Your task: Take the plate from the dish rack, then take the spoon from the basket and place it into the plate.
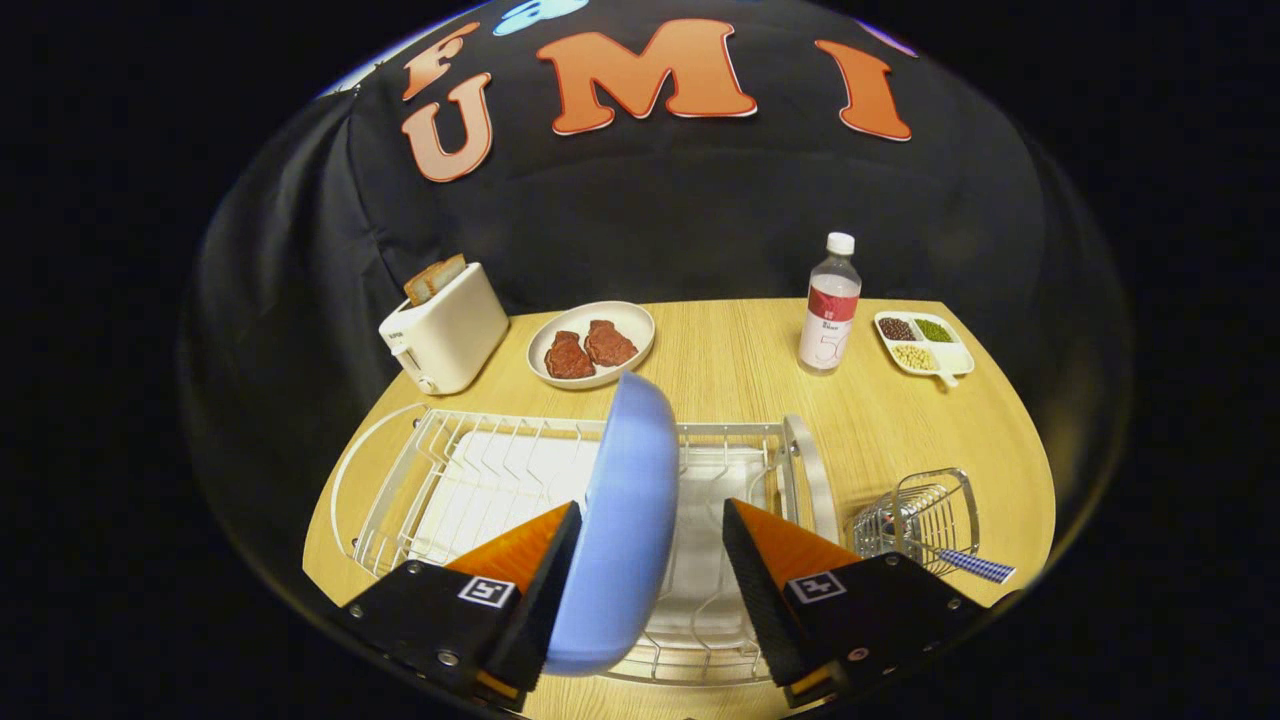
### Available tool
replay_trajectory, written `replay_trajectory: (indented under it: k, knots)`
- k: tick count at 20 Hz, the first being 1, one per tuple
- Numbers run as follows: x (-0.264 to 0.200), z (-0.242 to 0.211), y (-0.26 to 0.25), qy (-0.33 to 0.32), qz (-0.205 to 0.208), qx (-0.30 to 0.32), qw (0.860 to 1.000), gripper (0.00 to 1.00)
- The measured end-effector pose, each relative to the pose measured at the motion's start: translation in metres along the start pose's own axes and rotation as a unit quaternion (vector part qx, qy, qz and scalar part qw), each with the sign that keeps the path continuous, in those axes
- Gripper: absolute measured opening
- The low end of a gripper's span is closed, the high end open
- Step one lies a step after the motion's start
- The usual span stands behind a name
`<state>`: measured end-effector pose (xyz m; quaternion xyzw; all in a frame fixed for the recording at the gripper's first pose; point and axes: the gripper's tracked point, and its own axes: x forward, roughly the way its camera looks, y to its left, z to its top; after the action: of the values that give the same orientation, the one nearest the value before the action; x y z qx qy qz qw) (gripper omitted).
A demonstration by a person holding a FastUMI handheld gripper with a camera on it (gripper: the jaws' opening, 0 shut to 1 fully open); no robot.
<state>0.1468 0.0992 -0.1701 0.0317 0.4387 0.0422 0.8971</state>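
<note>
A blue plate (628, 470) stands on edge in the white wire dish rack (470, 470) on the wooden table. My gripper (652, 508) is open with the plate between its fingers. The left finger (545, 570) lies close against the plate's back, while a clear gap separates the right finger (760, 570) from its face. To the right of the rack sits a small wire basket (925, 510). The spoon's blue-and-white checked handle (975, 566) sticks out of it toward the table's edge; its bowl end is hidden inside the basket.
Beyond the rack stand a white toaster (445, 330) with bread in it, a white plate of meat pieces (590, 343), a water bottle (830, 305) and a divided dish of beans (922, 343). Bare table (740, 385) lies between the rack and the bottle.
</note>
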Motion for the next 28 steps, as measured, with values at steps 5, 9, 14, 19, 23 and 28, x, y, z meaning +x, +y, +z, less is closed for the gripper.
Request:
replay_trajectory:
  k: [5,9,14,19,23,28]
  knots:
    - [0.008,0.002,0.004,0.003,-0.033,-0.006,0.999,0.45]
    - [-0.005,0.029,-0.008,-0.037,-0.074,-0.009,0.997,0.37]
    - [-0.033,0.055,-0.020,-0.081,-0.092,-0.002,0.992,0.30]
    - [-0.074,0.043,-0.030,-0.093,-0.067,-0.006,0.993,0.30]
    - [-0.112,0.027,-0.037,-0.115,-0.045,-0.005,0.992,0.30]
    - [-0.148,-0.016,-0.047,-0.116,-0.021,0.009,0.993,0.30]
